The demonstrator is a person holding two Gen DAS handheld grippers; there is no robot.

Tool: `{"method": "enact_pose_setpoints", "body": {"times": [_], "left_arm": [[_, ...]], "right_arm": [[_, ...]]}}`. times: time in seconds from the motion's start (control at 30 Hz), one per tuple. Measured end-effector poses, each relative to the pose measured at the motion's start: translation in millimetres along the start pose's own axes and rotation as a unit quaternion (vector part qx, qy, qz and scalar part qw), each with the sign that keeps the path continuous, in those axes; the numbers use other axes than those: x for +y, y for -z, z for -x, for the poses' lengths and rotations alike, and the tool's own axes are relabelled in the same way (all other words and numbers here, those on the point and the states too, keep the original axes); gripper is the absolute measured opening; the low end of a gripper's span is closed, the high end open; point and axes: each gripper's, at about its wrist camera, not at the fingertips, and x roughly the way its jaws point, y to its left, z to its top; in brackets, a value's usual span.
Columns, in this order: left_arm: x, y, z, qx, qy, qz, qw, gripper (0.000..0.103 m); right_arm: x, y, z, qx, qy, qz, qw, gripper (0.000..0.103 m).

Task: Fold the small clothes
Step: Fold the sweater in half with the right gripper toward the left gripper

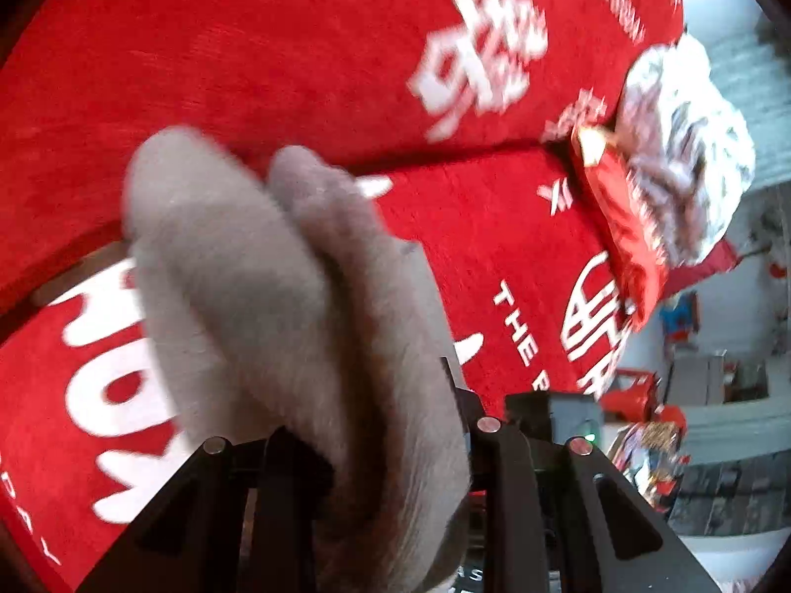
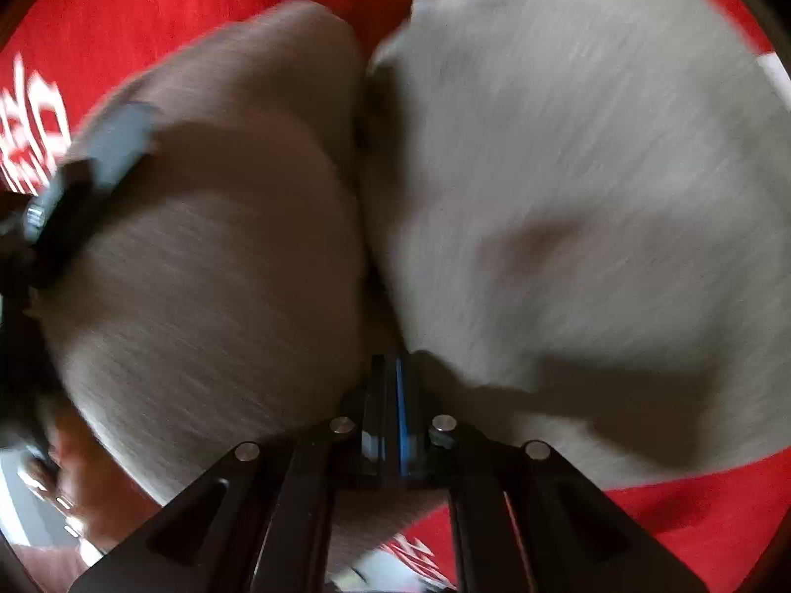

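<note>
A small grey fleecy garment (image 1: 257,267) hangs bunched from my left gripper (image 1: 380,395), which is shut on it above the red mats; the cloth hides most of the fingers. In the right wrist view the same grey garment (image 2: 568,173) fills the picture. My right gripper (image 2: 390,365) is shut with its blue pads together, and the cloth creases into its tips. One finger of the left gripper (image 2: 109,143) shows at the left edge, against the garment. Both views are blurred.
Red mats with white lettering (image 1: 247,49) cover the surface below. A pile of white patterned clothes (image 1: 687,148) and a red and gold packet (image 1: 623,232) lie at the mat's far right end. A hand (image 2: 84,489) shows at lower left. Room clutter (image 1: 692,395) lies beyond.
</note>
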Motion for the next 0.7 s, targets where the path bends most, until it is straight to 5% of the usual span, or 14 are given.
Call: {"method": "enact_pose_setpoints", "body": {"times": [0.17,0.23,0.3,0.47,0.53,0.57,0.7], "left_arm": [[-38,-4,-40,0.033,-0.083,-0.032,0.9954,0.033],[-46,6,-40,0.033,-0.104,-0.071,0.9915,0.052],[-64,11,-38,0.024,-0.118,-0.113,0.9862,0.053],[-95,8,-15,-0.012,-0.073,-0.145,0.9867,0.057],[-92,7,2,-0.039,-0.046,-0.133,0.9893,0.079],[-86,8,14,-0.057,-0.041,-0.123,0.9899,0.082],[-56,11,36,-0.092,-0.064,-0.071,0.9911,0.082]], "right_arm": [[-46,-10,19,-0.016,-0.036,-0.073,0.997,0.004],[-54,-10,21,-0.017,-0.042,-0.079,0.996,0.004],[-60,-11,20,-0.015,-0.047,-0.085,0.995,0.004],[-67,-14,32,-0.033,-0.060,-0.095,0.993,0.004],[-72,-16,44,-0.047,-0.068,-0.103,0.991,0.004],[-75,-17,50,-0.055,-0.078,-0.109,0.989,0.004],[-90,-22,69,-0.085,-0.135,-0.147,0.976,0.004]]}}
